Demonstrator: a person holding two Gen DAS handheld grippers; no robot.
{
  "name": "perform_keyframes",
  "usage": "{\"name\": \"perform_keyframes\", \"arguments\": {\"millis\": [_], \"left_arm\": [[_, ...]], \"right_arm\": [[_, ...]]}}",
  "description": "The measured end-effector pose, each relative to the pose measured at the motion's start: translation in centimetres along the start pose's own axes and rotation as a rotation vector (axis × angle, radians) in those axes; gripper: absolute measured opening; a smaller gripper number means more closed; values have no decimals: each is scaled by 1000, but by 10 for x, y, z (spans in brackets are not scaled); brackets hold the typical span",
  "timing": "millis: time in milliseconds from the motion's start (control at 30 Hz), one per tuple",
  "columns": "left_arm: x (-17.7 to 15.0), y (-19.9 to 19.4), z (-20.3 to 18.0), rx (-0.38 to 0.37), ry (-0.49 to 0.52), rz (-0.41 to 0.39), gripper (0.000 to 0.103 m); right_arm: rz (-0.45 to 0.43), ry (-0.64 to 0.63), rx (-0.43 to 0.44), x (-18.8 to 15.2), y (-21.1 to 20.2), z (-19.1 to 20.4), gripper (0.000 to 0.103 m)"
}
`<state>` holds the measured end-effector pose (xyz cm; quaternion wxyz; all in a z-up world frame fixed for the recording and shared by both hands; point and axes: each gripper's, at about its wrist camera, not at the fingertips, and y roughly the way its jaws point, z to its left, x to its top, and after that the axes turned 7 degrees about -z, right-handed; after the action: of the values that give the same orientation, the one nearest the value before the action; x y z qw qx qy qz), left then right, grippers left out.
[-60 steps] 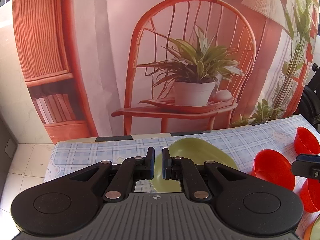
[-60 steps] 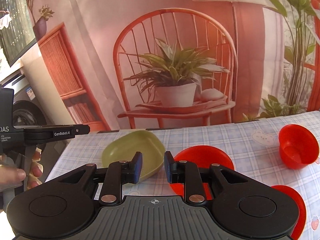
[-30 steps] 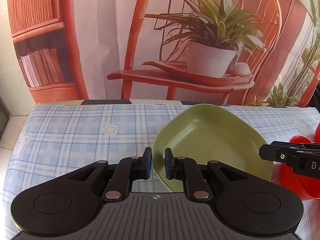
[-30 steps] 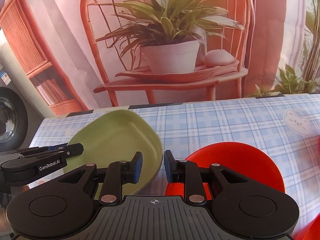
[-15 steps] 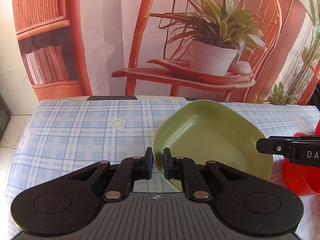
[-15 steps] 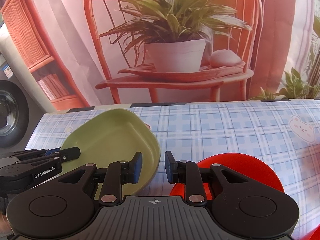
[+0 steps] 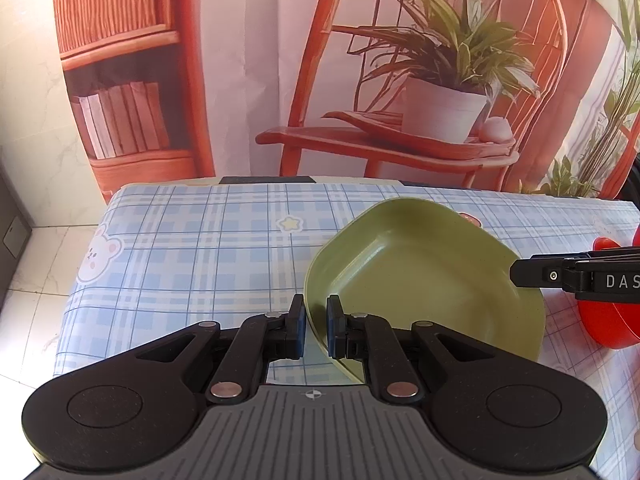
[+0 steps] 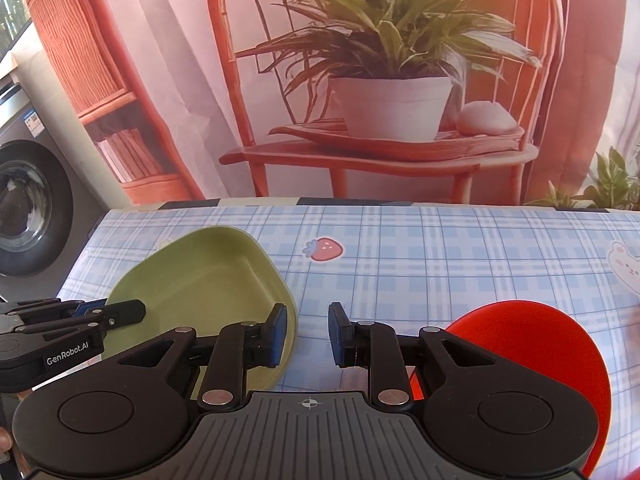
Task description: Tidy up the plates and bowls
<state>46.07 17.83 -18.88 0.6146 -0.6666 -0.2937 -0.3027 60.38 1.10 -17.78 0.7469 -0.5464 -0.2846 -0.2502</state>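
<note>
You're in somebody's home here, looks like a laundry or utility corner dressed up for recording. Far left there's a front-loading washing machine (image 8: 24, 208) on pale marble-look floor tiles (image 7: 24, 312). The table wears a blue plaid tablecloth (image 8: 440, 248) with cartoon bears and strawberries, and right behind it hangs a printed backdrop (image 7: 400, 80) of a chair, potted plant and bookshelf.

Green plate (image 7: 424, 276) looking smooth, satin plastic, red bowl (image 8: 532, 344) showing glossy plastic, checked tablecloth (image 8: 440, 248) gleaming slick, wipeable
</note>
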Motion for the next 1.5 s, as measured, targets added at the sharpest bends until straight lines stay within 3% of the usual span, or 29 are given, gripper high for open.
{"name": "perform_keyframes", "arguments": {"millis": [167, 233, 600, 833, 1200, 1500], "left_arm": [[-5, -8, 2, 7, -5, -1, 11], [-8, -12, 2, 8, -8, 3, 11], [-25, -47, -17, 18, 20, 27, 11], [-28, -78, -35, -37, 30, 10, 11], [-36, -106, -77, -124, 20, 23, 11], [-32, -127, -122, -149, 62, -9, 12]], "right_arm": [[18, -8, 24, -7, -2, 10, 19], [18, -7, 41, -9, -5, 13, 10], [48, 116, -20, -40, -48, 16, 8], [62, 222, -40, -63, -91, 6, 8], [-40, 252, -34, -85, -175, -27, 8], [-116, 249, -34, -100, -228, -53, 8]]}}
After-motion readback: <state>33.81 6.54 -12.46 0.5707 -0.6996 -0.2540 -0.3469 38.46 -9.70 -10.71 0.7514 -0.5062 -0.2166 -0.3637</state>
